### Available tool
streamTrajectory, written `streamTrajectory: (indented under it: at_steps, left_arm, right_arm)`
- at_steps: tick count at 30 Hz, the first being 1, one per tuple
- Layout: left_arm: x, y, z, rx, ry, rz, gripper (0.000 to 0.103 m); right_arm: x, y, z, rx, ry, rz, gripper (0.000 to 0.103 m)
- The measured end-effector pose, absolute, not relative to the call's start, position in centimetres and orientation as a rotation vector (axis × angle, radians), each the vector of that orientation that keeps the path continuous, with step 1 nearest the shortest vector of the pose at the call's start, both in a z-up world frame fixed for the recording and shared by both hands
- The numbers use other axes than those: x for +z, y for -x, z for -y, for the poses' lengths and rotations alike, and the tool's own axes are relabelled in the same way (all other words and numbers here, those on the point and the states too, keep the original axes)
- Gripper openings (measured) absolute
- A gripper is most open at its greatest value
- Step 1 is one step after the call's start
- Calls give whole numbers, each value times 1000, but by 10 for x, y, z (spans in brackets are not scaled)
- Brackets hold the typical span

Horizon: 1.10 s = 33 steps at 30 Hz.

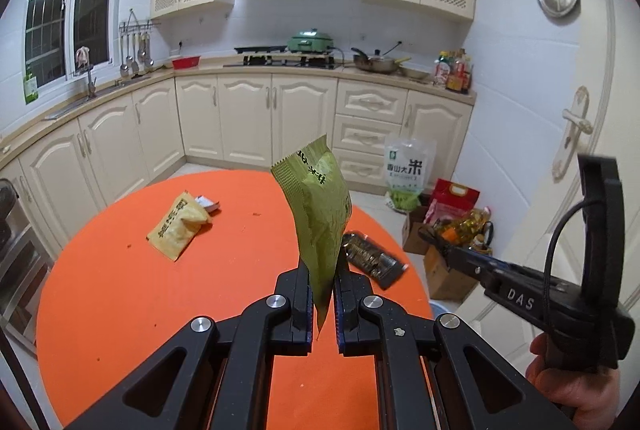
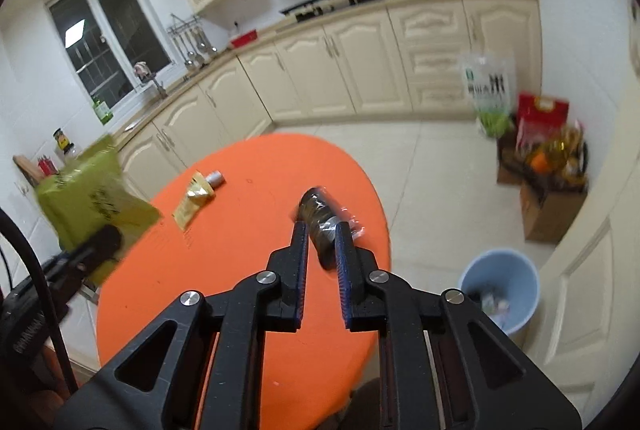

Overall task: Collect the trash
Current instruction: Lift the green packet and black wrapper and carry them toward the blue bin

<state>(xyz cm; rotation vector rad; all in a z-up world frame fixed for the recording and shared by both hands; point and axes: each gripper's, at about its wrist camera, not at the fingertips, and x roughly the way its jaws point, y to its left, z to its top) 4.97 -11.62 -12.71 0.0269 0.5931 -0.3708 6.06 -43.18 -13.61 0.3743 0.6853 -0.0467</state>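
My left gripper (image 1: 322,280) is shut on a green snack wrapper (image 1: 320,210) and holds it upright above the round orange table (image 1: 120,290). The wrapper also shows at the left of the right wrist view (image 2: 92,198). A dark foil wrapper (image 2: 320,218) lies near the table's right edge; it also shows in the left wrist view (image 1: 372,258). My right gripper (image 2: 321,230) is open with its fingers on either side of the dark wrapper. A yellow wrapper (image 1: 178,226) and a small grey-white scrap (image 1: 208,203) lie on the far left of the table.
A light blue trash bin (image 2: 500,290) with some trash inside stands on the floor right of the table. Cardboard boxes and food bags (image 2: 548,166) sit by the wall. Cream kitchen cabinets (image 1: 248,118) run behind the table. A door (image 1: 572,134) is on the right.
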Motion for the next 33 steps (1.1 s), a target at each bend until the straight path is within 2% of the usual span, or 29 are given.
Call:
streamTrajectory:
  at_steps: [2, 6, 8, 10, 19, 21, 23, 25, 33]
  left_arm:
    - [-130, -47, 110, -360, -33, -605, 4]
    - [-125, -55, 110, -348, -31, -628, 4]
    - [-122, -65, 109, -337, -28, -640, 4]
    - [-119, -73, 107, -329, -22, -650, 4]
    - [-114, -109, 113, -310, -12, -700, 4]
    - [-113, -116, 117, -310, -8, -709, 4]
    - [-113, -121, 112, -314, -3, -717, 4]
    - [-113, -123, 116, -320, 1, -726, 4]
    - [-111, -123, 113, -328, 4, -732, 4]
  right_arm:
    - [-143, -66, 432, -33, -366, -697, 50]
    - [-150, -80, 424, -25, -316, -710, 60]
    - [-154, -93, 418, -25, -285, -730, 72]
    - [-160, -105, 414, -30, -251, -750, 77]
    - [-205, -174, 390, -67, -82, -919, 78]
    - [-212, -182, 383, -86, -32, -936, 81]
    - [-215, -183, 377, -92, -7, -939, 90]
    - [-215, -185, 378, -97, -14, -946, 94]
    - [-213, -190, 373, -125, -23, -963, 98]
